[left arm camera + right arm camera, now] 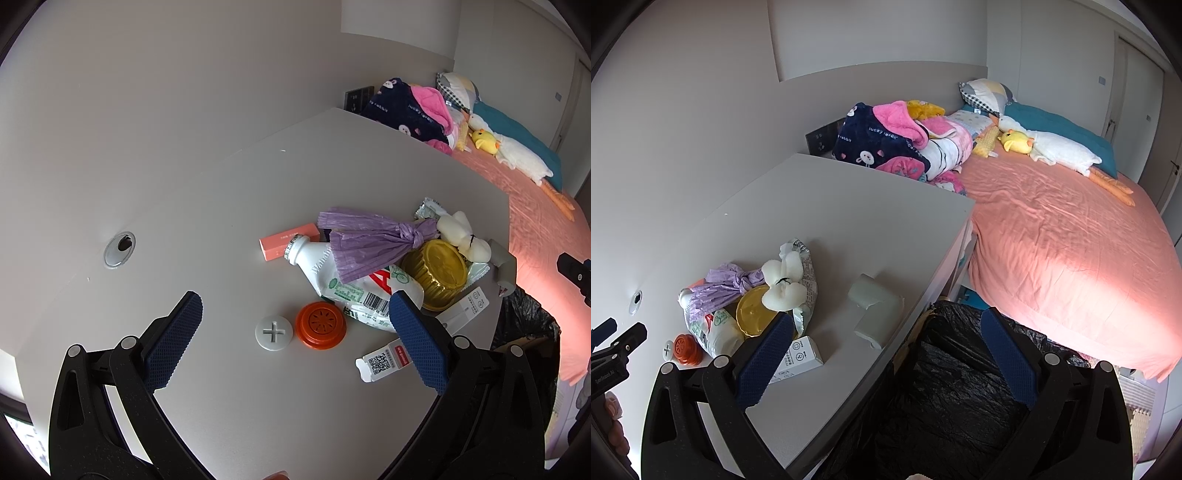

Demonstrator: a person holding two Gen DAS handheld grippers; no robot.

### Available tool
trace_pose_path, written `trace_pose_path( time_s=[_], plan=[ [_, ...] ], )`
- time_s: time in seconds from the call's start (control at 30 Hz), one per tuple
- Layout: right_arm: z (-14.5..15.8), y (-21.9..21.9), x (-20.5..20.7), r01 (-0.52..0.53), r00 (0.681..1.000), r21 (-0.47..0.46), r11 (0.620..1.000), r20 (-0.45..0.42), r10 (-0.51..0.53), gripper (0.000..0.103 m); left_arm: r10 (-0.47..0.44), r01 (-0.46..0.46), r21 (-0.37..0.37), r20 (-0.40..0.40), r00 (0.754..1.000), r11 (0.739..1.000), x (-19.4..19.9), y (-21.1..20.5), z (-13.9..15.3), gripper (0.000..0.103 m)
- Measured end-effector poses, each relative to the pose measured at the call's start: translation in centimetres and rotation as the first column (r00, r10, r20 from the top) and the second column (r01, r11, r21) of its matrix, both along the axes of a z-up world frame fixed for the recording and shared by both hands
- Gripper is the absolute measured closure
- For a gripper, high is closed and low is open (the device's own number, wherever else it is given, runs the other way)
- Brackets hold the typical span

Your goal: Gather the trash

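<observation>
We hold the left gripper (295, 332) above the grey desk (229, 206) with its jaws spread wide and nothing between them; the white cross-slot cap (273, 333) and the orange lid (321, 325), touching each other, lie in the gap at 12 o'clock. The main pile sits at 1 o'clock: a white plastic bottle (332, 277) on its side, a knotted purple bag (369, 236) draped over it, a gold foil cup (436, 273), a white foam piece (461, 232) and a pink box (290, 240) at the back. A QR-code carton (384, 360) lies just beside the right-hand pad. The right gripper (886, 358) is likewise wide and empty, hovering over the black-lined trash bin (942, 387), which stands against the desk edge at 6 o'clock. A torn white tube (877, 314) rests near that edge at 11 o'clock. We judge these risks: the two round lids are low and flat, so the pads may slide over them or pinch both and drop one; closing on the bottle may drag the purple bag and tip the foil cup; and anything pushed toward the edge may fall outside the bin.
</observation>
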State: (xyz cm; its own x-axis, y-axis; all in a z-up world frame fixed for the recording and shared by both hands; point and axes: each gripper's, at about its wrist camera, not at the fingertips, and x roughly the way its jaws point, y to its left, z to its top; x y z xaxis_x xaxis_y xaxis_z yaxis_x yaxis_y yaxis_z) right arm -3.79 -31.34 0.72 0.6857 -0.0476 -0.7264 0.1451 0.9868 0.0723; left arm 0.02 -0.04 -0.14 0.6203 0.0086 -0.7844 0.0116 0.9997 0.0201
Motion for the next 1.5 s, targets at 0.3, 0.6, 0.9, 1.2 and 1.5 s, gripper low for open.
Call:
trace_pose_path(
  time_s=[0.3, 0.6, 0.9, 1.2, 1.5],
  plan=[
    [0.3, 0.0, 0.1, -0.001, 1.0, -0.001, 1.0, 0.0, 0.001, 0.003, -0.003, 0.003, -0.003, -0.002, 1.0, 1.0, -0.1, -0.2, 0.0, 0.005],
    [-0.2, 0.1, -0.2, -0.002, 1.0, -0.003, 1.0, -0.003, 0.002, 0.003, -0.008, 0.008, -0.008, -0.005, 1.0, 1.0, -0.1, -0.4, -0.1, 0.005],
    [-0.2, 0.1, -0.1, -0.003, 1.0, -0.003, 1.0, -0.005, 0.003, 0.003, -0.012, 0.012, -0.012, -0.006, 1.0, 1.0, 0.0, -0.4, -0.1, 0.005],
    [-0.3, 0.2, 0.1, -0.002, 1.0, 0.0, 1.0, -0.012, 0.002, 0.003, -0.023, 0.022, -0.034, -0.015, 1.0, 0.999, 0.2, -0.2, -0.4, 0.005],
    [-2.1, -1.1, 0.8, 0.029, 0.998, 0.016, 0.999, -0.056, -0.029, 0.003, 0.006, -0.009, -0.086, -0.041, 0.999, 0.996, 0.6, 1.4, -1.7, 0.005]
  ],
)
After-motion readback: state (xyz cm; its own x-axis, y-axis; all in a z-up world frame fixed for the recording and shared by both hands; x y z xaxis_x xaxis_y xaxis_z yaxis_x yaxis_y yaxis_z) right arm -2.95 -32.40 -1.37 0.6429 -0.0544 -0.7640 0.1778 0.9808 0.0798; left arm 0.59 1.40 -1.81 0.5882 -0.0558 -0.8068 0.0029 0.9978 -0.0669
